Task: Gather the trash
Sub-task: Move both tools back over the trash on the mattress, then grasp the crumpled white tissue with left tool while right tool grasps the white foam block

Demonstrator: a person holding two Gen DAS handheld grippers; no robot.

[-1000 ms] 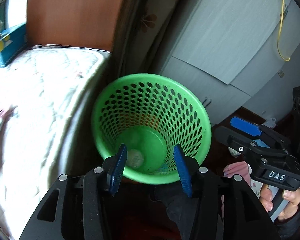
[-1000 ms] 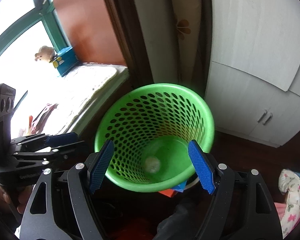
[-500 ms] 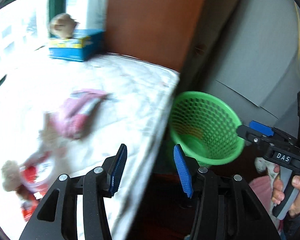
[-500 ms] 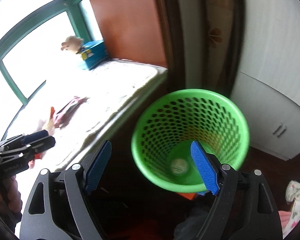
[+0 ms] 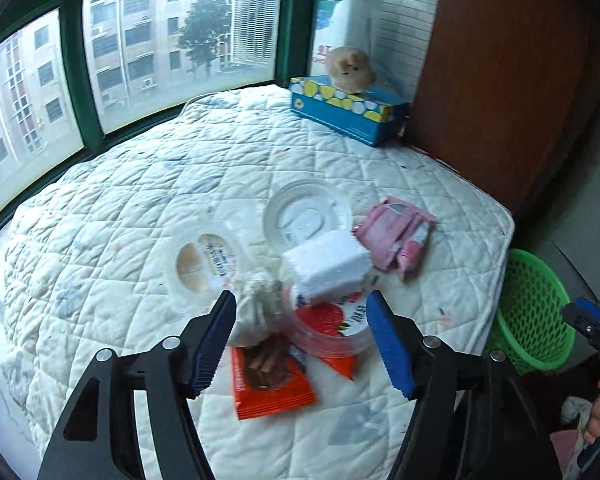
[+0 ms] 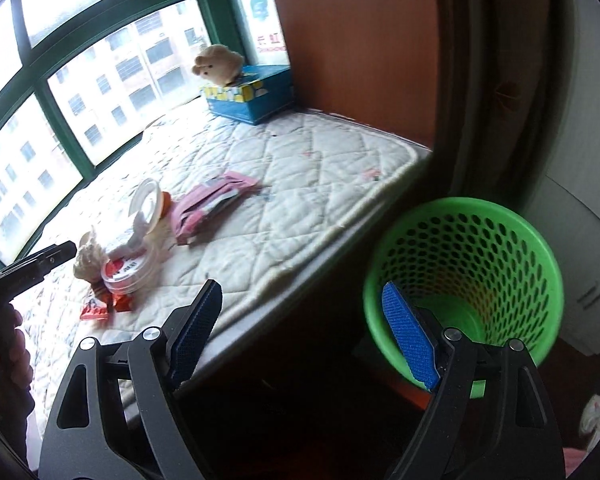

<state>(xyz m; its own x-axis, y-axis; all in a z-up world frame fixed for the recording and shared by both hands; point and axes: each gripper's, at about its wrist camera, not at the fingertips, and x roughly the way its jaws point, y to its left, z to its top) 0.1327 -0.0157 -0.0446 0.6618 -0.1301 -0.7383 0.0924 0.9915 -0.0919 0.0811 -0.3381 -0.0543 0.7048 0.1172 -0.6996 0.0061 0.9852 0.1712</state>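
Trash pile on the mattress [image 5: 140, 208], centre frame
Left gripper [image 5: 302, 338] opening, empty (above pile); right gripper [image 6: 302, 334] wide, empty, beside green basket [image 6: 500, 240].

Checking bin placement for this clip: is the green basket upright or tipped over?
Upright. The green basket stands on the floor beside the mattress, its open rim facing up in the right wrist view.

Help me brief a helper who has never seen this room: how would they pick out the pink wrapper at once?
Start at the white quilted mattress under the window. Near its edge by the green basket lies a cluster of trash. The pink wrapper is the flat, crumpled packet lying closest to the basket, the only pink piece beside the clear plastic lid and white foam block.
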